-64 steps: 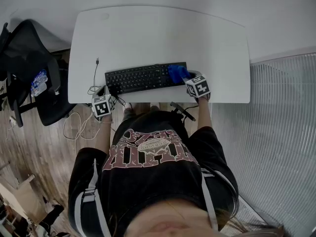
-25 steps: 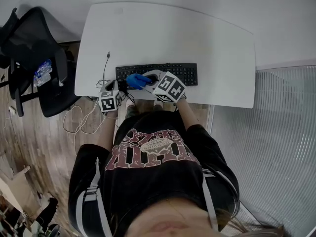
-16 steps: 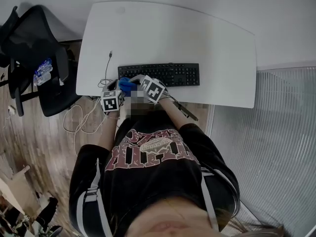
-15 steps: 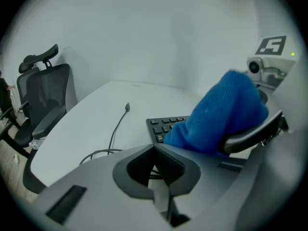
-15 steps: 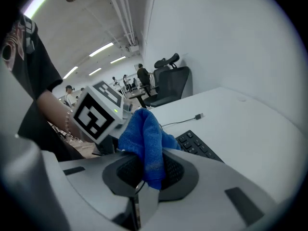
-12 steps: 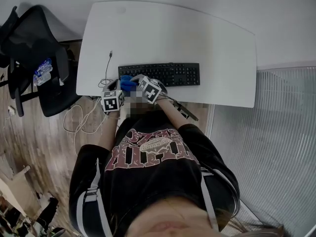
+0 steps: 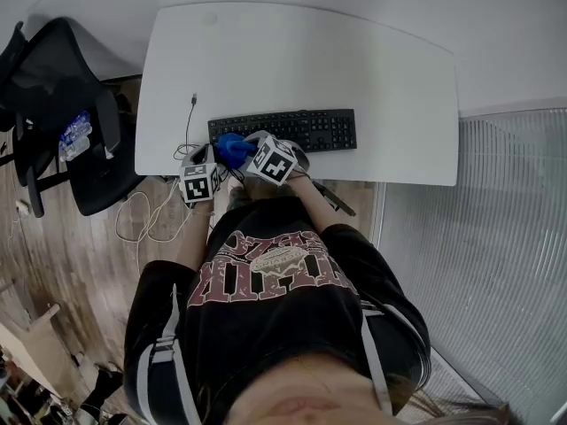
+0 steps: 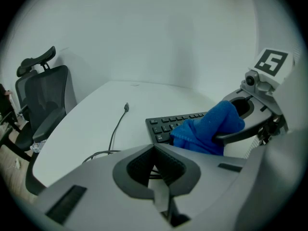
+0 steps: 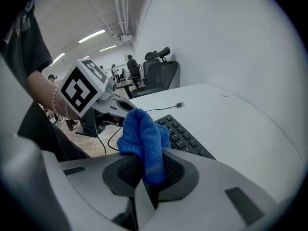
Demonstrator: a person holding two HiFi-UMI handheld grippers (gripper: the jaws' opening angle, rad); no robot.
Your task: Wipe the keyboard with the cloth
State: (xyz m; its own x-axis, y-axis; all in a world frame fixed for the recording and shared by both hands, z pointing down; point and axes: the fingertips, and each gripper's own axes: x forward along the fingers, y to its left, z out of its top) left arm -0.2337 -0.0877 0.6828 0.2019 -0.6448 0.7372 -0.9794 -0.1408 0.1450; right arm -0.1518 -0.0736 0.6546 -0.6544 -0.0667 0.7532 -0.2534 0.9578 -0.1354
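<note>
A black keyboard lies along the front of the white desk. My right gripper is shut on a bunched blue cloth, which rests over the keyboard's left end. In the right gripper view the cloth bulges up out of the shut jaws, with the keys just beyond. My left gripper sits at the desk's front edge, left of the keyboard. Its jaws are shut with nothing between them. From there the cloth and the right gripper show close on the right.
A black cable with a loose plug runs across the desk left of the keyboard and hangs off the front edge. A black office chair stands left of the desk. A wall runs behind the desk.
The right gripper has carried the cloth from the keyboard's right end to its left end. The left gripper has stayed at the desk's front edge.
</note>
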